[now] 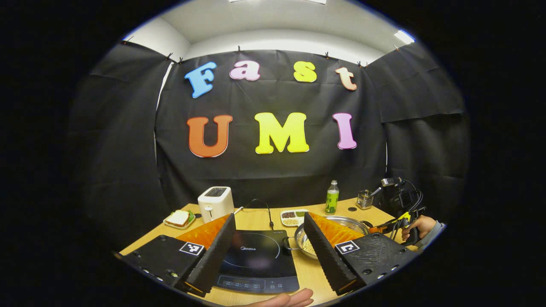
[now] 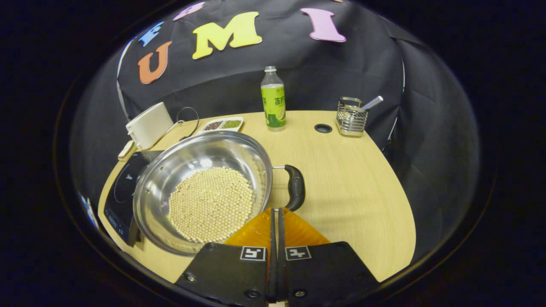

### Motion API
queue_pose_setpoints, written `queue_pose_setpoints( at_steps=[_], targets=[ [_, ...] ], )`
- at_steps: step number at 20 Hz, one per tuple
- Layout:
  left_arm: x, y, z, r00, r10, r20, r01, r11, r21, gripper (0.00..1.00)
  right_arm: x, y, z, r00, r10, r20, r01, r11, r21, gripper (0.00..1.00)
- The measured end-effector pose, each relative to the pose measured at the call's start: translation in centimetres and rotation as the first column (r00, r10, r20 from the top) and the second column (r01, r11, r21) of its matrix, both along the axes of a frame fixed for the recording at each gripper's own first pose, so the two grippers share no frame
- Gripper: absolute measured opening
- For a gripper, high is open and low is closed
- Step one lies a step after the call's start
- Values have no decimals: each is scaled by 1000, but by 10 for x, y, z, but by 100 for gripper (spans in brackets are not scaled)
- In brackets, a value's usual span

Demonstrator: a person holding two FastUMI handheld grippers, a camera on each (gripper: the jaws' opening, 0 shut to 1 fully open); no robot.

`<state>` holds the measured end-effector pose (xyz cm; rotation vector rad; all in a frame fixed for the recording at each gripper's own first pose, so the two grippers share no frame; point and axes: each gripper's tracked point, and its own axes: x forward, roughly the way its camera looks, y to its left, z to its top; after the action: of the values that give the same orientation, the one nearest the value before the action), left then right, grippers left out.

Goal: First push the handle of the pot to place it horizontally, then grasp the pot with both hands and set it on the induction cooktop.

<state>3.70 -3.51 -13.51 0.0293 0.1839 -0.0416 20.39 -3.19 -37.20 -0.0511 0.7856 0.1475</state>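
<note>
I am nudging the pot's handle (image 2: 295, 187) round toward three o'clock with the closed right hand-held gripper (image 2: 275, 209), keeping the open left hand-held gripper (image 1: 268, 228) clear.

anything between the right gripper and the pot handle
Nothing visible. The right gripper sits shut, its tips right by the pot handle, with only bare table around them.

The induction cooktop (image 1: 256, 258) bears a small "Midea" logo
</note>
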Motion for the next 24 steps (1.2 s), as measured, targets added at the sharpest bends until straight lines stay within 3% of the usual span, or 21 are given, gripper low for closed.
queue_pose_setpoints(
  at_steps=[4, 7, 9, 10, 11, 12, 14, 24],
  targets=[
    [20, -6, -27, 996, -11, -94, 8, 999, -39, 96, 4, -2, -1, 999, 40, 14, -40, 999, -16, 4],
    [36, -4, -39, 991, 0, -132, -6, 999, -44, 96, 4, -5, 1, 999, 25, 27, -25, 1000, -5, 5],
    [46, -7, -49, 987, -2, -159, -8, 998, -60, 96, 2, -14, 5, 999, -8, 44, 9, 1000, -11, 13],
    [51, -8, -54, 985, -4, -174, -7, 998, -65, 95, 0, -19, 8, 998, -16, 58, 17, 1000, -25, 35],
    [56, -9, -62, 981, -5, -196, -8, 998, -66, 95, -3, -24, 12, 997, -17, 73, 19, 999, -34, 44],
    [62, -10, -71, 977, -3, -214, -10, 998, -61, 95, -5, -26, 18, 996, -15, 93, 18, 999, -28, 70],
    [72, -12, -81, 970, 0, -242, -14, 998, -57, 95, -10, -29, 28, 993, -24, 116, 25, 1000, -10, 86],
    [108, -28, -159, 902, -8, -432, -28, 997, -77, 96, -4, -12, 61, 980, 38, 197, -34, 999, -24, 87]
  ],
)
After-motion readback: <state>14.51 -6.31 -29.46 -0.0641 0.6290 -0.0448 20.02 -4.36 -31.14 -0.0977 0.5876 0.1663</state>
